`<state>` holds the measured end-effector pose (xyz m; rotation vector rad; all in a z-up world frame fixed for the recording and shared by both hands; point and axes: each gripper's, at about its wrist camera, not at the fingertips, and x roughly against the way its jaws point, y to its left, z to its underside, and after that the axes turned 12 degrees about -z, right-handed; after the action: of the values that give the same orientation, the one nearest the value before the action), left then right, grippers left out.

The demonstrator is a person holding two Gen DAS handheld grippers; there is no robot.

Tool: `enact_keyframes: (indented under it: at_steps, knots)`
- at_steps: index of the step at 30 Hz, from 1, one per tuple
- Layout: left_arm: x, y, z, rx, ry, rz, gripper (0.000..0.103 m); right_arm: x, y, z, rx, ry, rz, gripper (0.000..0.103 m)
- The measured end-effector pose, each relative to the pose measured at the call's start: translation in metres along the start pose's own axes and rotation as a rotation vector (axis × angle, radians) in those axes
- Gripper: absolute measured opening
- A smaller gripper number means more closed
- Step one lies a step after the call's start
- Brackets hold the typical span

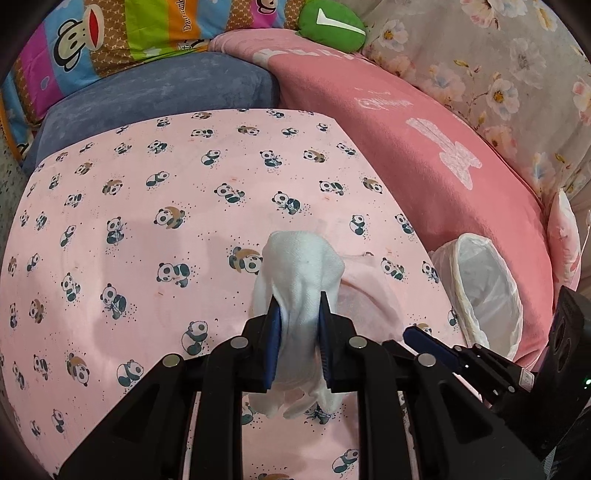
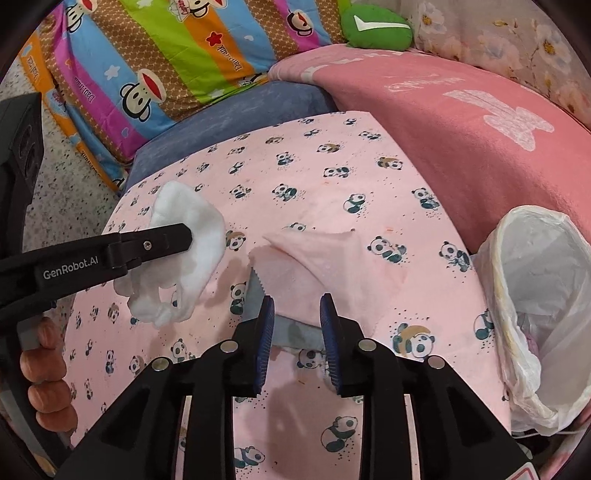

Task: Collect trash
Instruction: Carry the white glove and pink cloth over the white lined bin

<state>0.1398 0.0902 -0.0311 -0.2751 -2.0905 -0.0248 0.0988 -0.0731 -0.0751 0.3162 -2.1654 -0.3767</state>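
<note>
My left gripper [image 1: 299,306] is shut on a crumpled white tissue [image 1: 299,258], which hangs above the pink panda-print sheet [image 1: 147,206]. From the right wrist view the same tissue [image 2: 201,221] bulges around the left gripper [image 2: 183,236]. My right gripper [image 2: 297,304] is open, its blue pads a little apart. A flat pink wrapper [image 2: 317,254] with a serrated edge lies on the sheet just ahead of and beneath them, with no pad pressing on it. A bin lined with a white bag [image 2: 535,288] stands at the right edge of the sheet, also in the left wrist view [image 1: 487,288].
A pink blanket [image 1: 424,147] rises behind the bin. A blue cushion [image 1: 166,96], a striped monkey-print pillow [image 2: 177,55], a green cushion [image 1: 328,26] and a floral cover [image 1: 498,62] border the far side. A hand [image 2: 44,373] grips the left tool.
</note>
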Motion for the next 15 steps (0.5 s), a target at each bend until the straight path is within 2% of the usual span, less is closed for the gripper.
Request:
enact_keyframes:
  at_steps: [8,10,12,14,15]
  knots:
    - [-0.008,0.007,0.007,0.008,0.027,-0.022,0.018,-0.025,0.002,0.011,-0.001,0.043,0.022,0.027]
    - [-0.009,0.008,0.007,0.010,0.031,-0.023,0.018,-0.026,0.000,0.011,-0.012,0.043,0.017,0.023]
    - [-0.009,0.008,0.007,0.010,0.031,-0.023,0.018,-0.025,-0.002,0.012,-0.021,0.038,0.018,0.012]
    - [-0.009,0.008,0.007,0.009,0.030,-0.021,0.018,-0.022,-0.005,0.011,-0.032,0.026,0.018,0.011]
    - [-0.009,0.007,0.007,0.008,0.030,-0.021,0.018,-0.022,-0.007,0.008,-0.034,0.021,0.019,0.006]
